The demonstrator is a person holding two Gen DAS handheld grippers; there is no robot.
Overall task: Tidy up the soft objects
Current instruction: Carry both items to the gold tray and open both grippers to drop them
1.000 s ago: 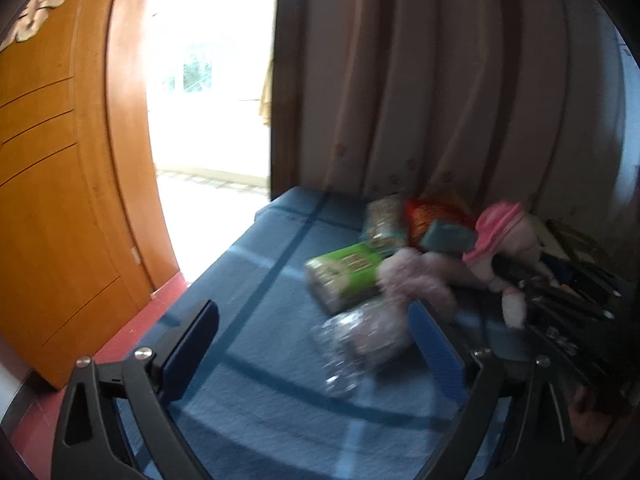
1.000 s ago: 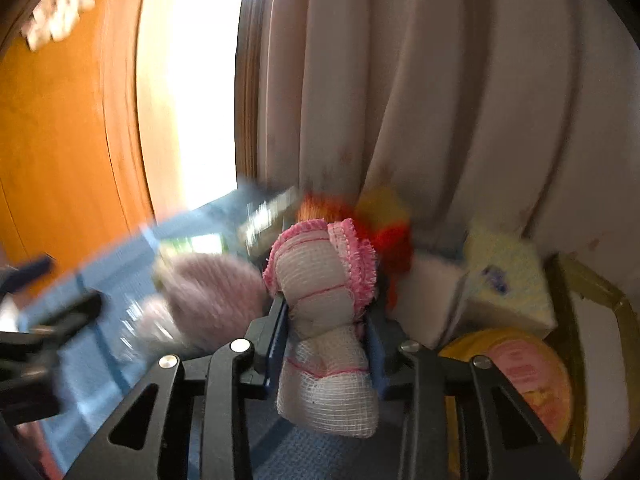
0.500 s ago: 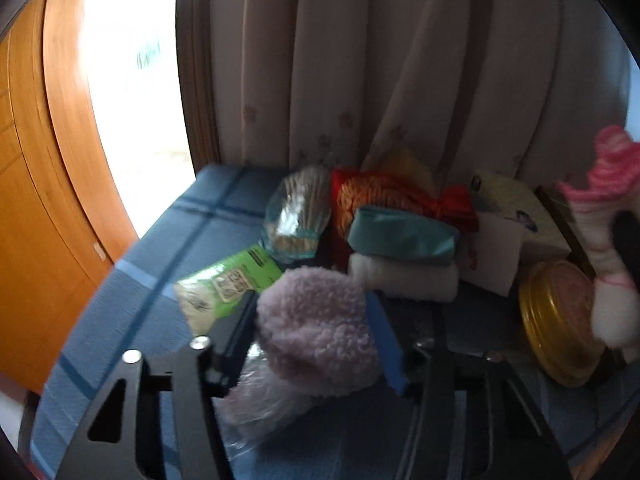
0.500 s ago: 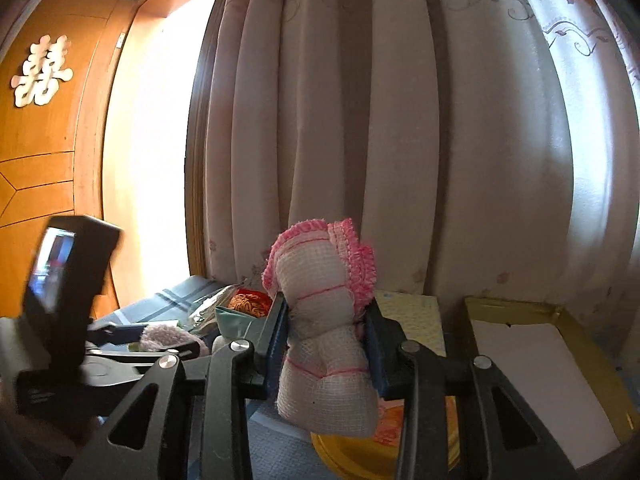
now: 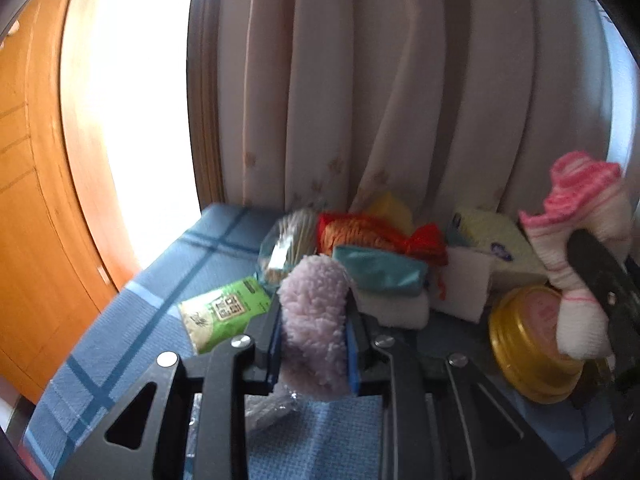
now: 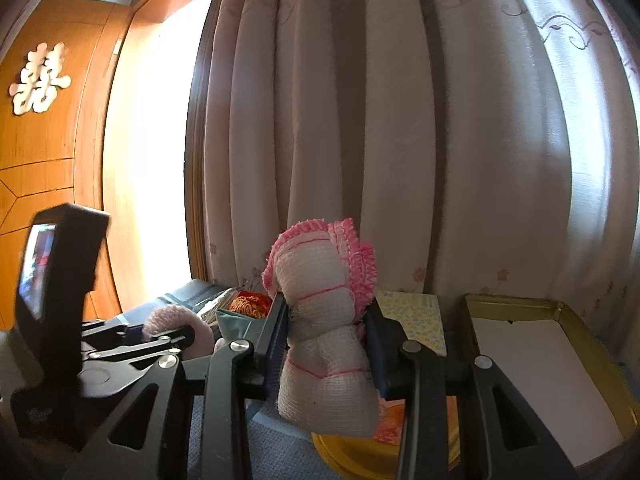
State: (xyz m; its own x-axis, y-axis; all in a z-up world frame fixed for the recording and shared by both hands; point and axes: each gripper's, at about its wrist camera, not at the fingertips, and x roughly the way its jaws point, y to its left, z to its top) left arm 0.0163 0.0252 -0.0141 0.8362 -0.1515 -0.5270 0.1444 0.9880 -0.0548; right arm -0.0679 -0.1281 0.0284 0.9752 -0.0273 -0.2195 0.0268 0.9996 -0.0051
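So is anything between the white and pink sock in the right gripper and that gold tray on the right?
Nothing visible blocks it. The right gripper holds the white and pink sock raised above the round gold tin, and the gold tray lies open to its right, holding only a white sheet.

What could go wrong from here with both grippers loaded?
The left gripper is closing on the fluffy purple sock, whose plastic wrapper dangles and may snag. The right gripper pinches the pink-trimmed sock mid-body; it could slip out. The gold tin below might get knocked.
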